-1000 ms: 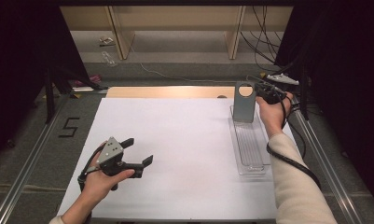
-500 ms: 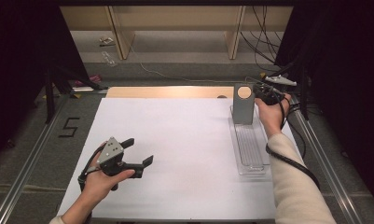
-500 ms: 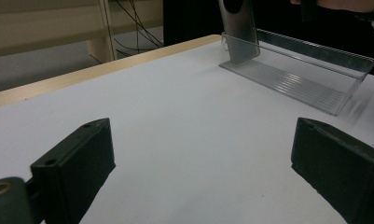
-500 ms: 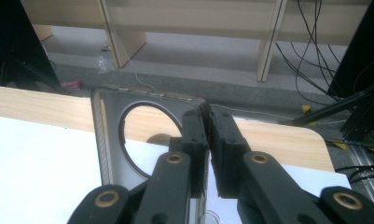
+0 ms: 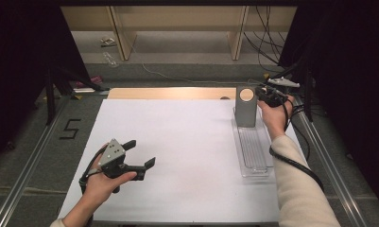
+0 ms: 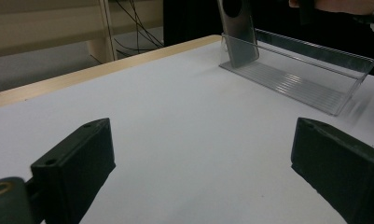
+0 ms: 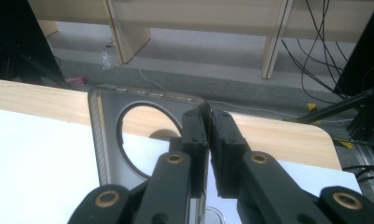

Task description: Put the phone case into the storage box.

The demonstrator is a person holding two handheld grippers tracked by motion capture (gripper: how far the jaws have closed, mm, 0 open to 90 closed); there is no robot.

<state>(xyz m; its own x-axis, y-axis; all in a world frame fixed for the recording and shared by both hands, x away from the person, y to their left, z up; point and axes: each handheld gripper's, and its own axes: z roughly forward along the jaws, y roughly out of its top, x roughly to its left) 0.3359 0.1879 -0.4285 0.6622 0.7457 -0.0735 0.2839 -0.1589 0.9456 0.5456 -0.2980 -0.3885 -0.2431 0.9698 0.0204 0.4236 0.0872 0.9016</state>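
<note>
Right tool (image 7: pixel 208 140) seemingly pinches plate (image 5: pixel 246 106) standing in tray (image 5: pixel 253 161).

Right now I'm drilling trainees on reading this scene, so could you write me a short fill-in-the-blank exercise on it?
1. The right gripper is shut on the edge of the grey metal plate with a round ____.
2. That plate stands at the far end of a clear plastic ____.
3. The left gripper hangs with its fingers ____ above the white table.

Missing words: hole; tray; open
</note>
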